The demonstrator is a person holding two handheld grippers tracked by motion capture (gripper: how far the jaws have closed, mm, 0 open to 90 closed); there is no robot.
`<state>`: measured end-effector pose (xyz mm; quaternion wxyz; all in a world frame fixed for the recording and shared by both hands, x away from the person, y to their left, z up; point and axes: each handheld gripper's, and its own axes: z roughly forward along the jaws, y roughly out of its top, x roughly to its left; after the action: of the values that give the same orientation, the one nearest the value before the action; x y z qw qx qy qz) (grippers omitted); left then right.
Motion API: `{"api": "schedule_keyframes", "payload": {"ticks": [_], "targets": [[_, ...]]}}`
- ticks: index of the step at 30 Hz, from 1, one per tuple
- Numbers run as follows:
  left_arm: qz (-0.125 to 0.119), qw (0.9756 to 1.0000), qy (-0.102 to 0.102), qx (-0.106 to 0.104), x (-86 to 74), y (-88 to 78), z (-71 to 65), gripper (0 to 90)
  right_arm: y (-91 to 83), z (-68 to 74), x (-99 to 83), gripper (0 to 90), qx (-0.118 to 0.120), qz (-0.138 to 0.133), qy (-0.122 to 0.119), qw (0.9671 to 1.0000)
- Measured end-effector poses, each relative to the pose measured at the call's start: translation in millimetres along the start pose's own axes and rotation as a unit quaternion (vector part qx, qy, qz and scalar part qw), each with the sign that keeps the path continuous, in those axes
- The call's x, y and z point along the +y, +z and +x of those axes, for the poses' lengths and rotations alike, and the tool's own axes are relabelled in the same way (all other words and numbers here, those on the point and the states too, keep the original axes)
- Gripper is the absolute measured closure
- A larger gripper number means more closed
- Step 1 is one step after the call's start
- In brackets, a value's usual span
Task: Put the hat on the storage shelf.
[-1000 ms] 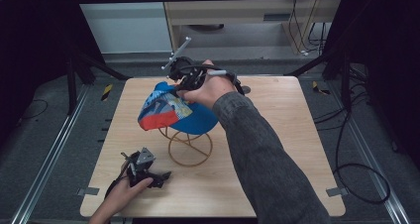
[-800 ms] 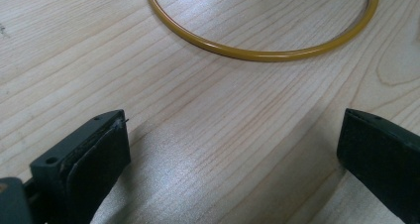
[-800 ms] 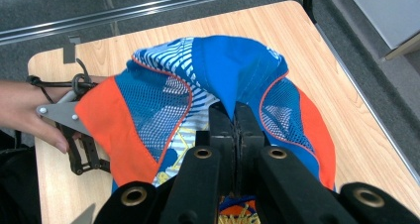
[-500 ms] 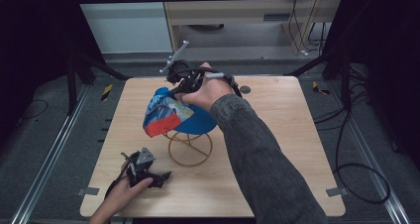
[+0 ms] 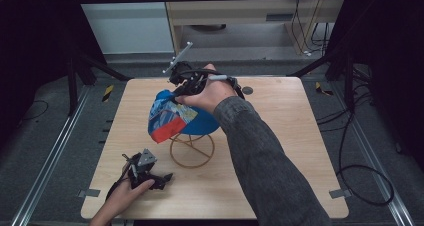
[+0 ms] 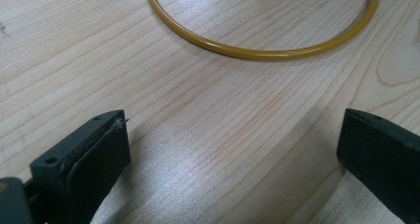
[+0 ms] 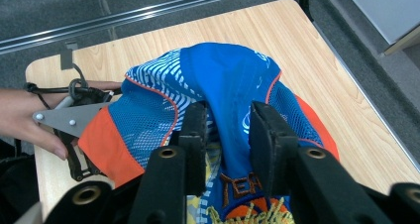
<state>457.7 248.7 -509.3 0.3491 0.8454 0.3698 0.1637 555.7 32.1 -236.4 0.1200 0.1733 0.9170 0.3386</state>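
A blue mesh cap (image 5: 182, 117) with orange trim and a printed front sits on top of a yellow wire stand (image 5: 192, 166) at the middle of the table. My right gripper (image 5: 175, 93) reaches over its far side. In the right gripper view its jaws have just been opening, and the right gripper (image 7: 228, 120) now stands a little apart around a raised fold of the cap (image 7: 233, 70) without pinching it. My left gripper (image 5: 162, 180) rests on the table near the front left, open. Between its jaws (image 6: 233, 140) is bare wood, with the stand's yellow base ring (image 6: 262, 54) just ahead.
The wooden table (image 5: 290, 136) has free room to the right of the stand. A small dark disc (image 5: 247, 90) lies near the far edge. Black frame legs and cables surround the table on the floor.
The cap's front has sagged slightly lower on the stand. Both hands have stayed where they were.
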Motion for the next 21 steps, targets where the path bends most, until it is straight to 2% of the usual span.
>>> {"api": "schedule_keyframes", "payload": {"ticks": [12,21], "targets": [[0.0,1.0,0.0,0.0,0.0,-0.1,0.0,0.0,-3.5,0.5,-3.4,54.1,-0.006,-0.009,0.014,0.9998],[0.0,1.0,0.0,0.0,0.0,-0.1,0.0,0.0,-7.1,1.8,-6.3,47.5,-0.006,-0.011,0.017,0.9998]]}}
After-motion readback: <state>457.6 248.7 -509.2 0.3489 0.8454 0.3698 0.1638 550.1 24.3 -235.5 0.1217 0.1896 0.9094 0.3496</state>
